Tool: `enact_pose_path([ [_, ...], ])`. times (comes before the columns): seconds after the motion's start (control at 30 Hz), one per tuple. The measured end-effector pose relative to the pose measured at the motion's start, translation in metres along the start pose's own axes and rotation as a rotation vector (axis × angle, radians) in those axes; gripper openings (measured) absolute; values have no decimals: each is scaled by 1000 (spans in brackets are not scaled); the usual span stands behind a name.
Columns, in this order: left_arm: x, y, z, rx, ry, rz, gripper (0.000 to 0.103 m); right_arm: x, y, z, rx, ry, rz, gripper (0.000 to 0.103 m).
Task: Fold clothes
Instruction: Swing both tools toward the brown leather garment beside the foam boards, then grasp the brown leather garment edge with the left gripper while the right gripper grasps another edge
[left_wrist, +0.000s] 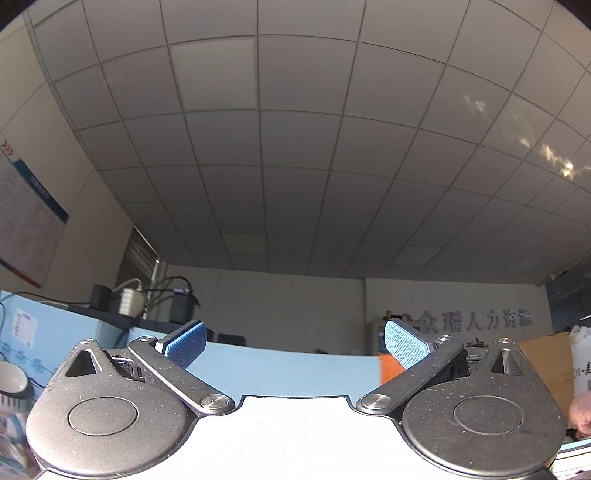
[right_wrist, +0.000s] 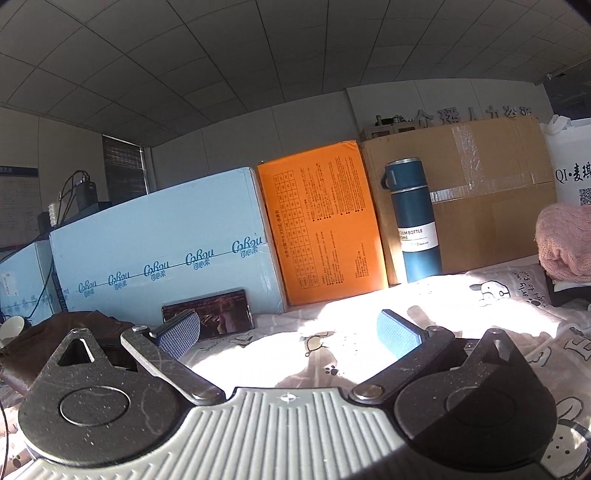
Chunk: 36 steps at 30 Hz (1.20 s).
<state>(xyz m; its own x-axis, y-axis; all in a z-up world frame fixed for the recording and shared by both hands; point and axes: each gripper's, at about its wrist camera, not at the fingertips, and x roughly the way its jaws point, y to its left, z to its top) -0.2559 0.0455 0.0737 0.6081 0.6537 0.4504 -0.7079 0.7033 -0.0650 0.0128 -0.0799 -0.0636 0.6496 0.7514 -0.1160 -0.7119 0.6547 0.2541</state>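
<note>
My left gripper (left_wrist: 294, 343) points up toward the ceiling, open, with nothing between its blue pads; no clothing shows in the left wrist view. My right gripper (right_wrist: 288, 334) is open and empty, held low over a cartoon-printed sheet (right_wrist: 332, 354) in bright sunlight. A pink knitted garment (right_wrist: 565, 242) lies bunched at the far right on a dark item. A dark brown garment (right_wrist: 55, 332) lies crumpled at the left, just beyond the left finger (right_wrist: 179, 332).
Light blue boxes (right_wrist: 159, 243), an orange box (right_wrist: 321, 225) and a taped cardboard box (right_wrist: 480, 199) wall the back. A blue vacuum bottle (right_wrist: 413, 221) stands before the cardboard. A phone (right_wrist: 218, 314) leans on the blue box. A hand (left_wrist: 581, 411) shows at the right edge.
</note>
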Motion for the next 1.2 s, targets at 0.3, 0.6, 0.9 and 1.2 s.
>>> enact_pose_path([
  [0.3,70,135,49,-135,377,136,103,45,76,30,37,178,251,103],
  [0.6,146,169,-64,-177,780,-42,100,111,152,8,119,374,396,102],
  [0.9,182,163,-151,25,973,-113,63,142,170,-22,155,480,416,101],
  [1.2,118,132,-109,34,760,-395,0,148,163,-30,243,494,443,102],
])
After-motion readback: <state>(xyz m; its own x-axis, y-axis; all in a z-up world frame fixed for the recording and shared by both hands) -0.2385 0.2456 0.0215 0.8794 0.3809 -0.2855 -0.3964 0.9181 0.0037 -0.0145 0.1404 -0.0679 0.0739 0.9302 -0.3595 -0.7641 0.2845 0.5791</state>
